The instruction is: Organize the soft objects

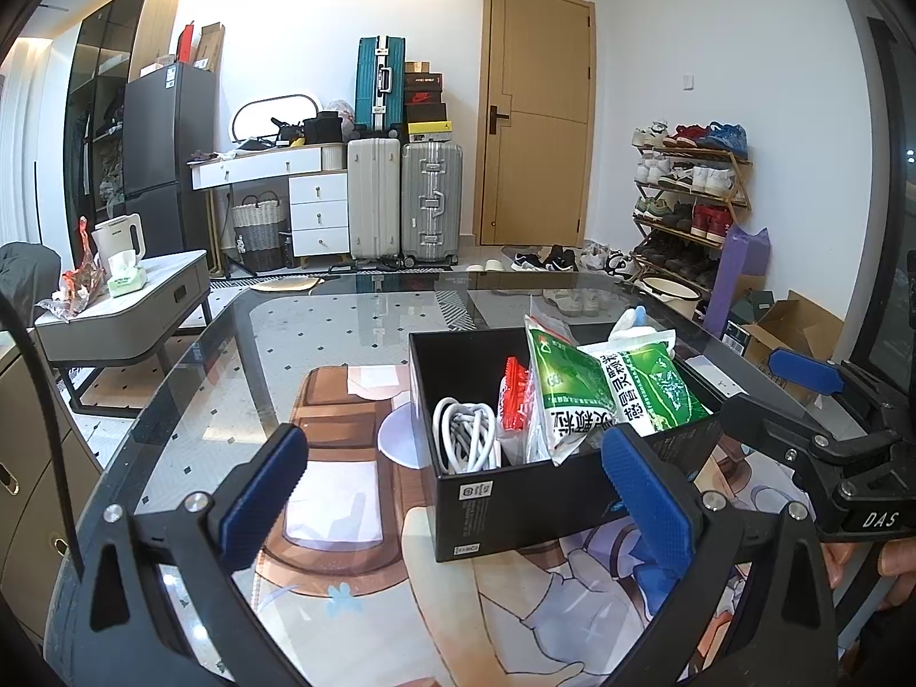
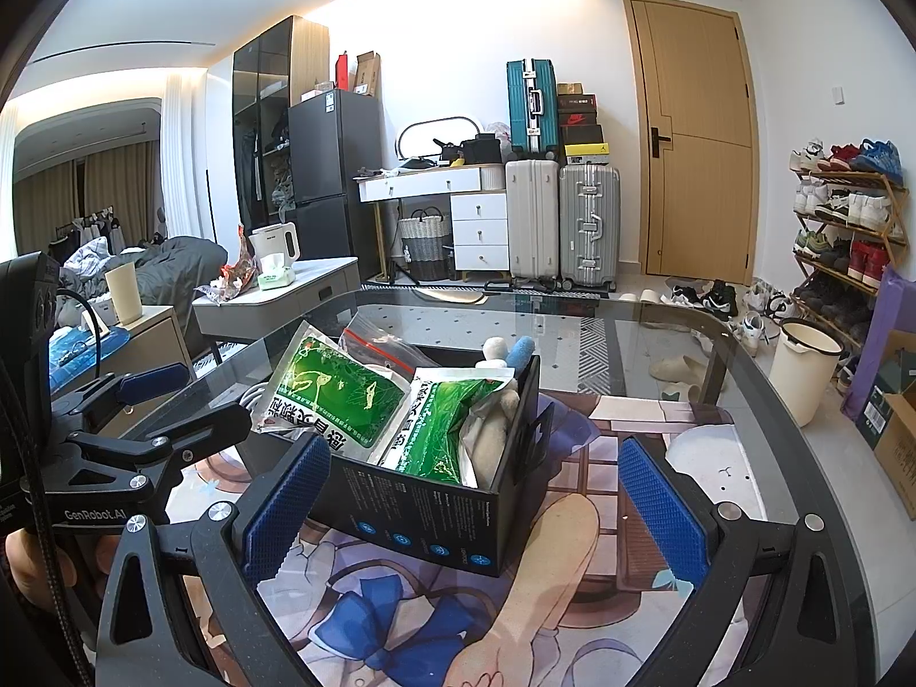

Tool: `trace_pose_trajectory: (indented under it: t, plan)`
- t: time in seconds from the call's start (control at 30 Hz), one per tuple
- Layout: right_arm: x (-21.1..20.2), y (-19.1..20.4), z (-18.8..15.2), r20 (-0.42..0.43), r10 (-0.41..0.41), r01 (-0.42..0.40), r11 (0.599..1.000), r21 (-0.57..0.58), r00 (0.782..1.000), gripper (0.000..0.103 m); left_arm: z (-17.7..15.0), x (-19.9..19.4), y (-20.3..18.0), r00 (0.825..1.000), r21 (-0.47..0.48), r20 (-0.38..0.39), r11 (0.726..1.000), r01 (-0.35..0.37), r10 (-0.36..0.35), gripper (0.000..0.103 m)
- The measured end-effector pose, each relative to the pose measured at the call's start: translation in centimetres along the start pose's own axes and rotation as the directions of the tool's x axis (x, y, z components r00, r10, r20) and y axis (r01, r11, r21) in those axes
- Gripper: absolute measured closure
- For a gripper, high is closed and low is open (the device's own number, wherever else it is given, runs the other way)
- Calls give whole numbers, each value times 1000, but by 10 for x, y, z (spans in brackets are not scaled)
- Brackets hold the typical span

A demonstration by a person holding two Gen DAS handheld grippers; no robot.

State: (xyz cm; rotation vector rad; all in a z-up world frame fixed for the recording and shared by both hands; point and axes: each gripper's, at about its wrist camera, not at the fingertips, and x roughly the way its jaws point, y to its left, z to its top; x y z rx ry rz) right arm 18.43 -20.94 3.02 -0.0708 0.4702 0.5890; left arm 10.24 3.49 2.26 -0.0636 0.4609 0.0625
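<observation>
Blue-padded fingers of my left gripper (image 1: 452,492) stand wide apart with nothing between them, its right pad just in front of the near wall of the black box (image 1: 515,506); my right gripper (image 2: 475,506) is equally spread and empty, framing the box's other corner. Ahead of both, on the glass table (image 1: 229,355), the box holds a coiled white cable (image 1: 466,438), a red-topped packet (image 1: 512,401), two green-printed soft pouches (image 1: 607,395) leaning upright above the rim, and a pale plush toy (image 2: 495,429) wedged at the far end. My worry is that those slack pouches, standing tall and loosely propped, could flop out if either gripper nudges the light box or pinches only a crinkled edge.
</observation>
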Motion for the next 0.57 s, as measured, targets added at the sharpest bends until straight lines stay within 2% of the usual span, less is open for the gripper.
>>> trace_pose_trajectory:
  t: [0.27, 0.57]
  plan:
    - [0, 0, 0, 0, 1, -1, 1000, -1, 1000, 1, 1, -5, -1, 1000, 10, 18, 1000, 5, -5, 0]
    - [0, 0, 0, 0, 0, 0, 1000, -1, 1000, 1, 0, -10, -1, 999, 3, 43, 1000, -21, 20, 0]
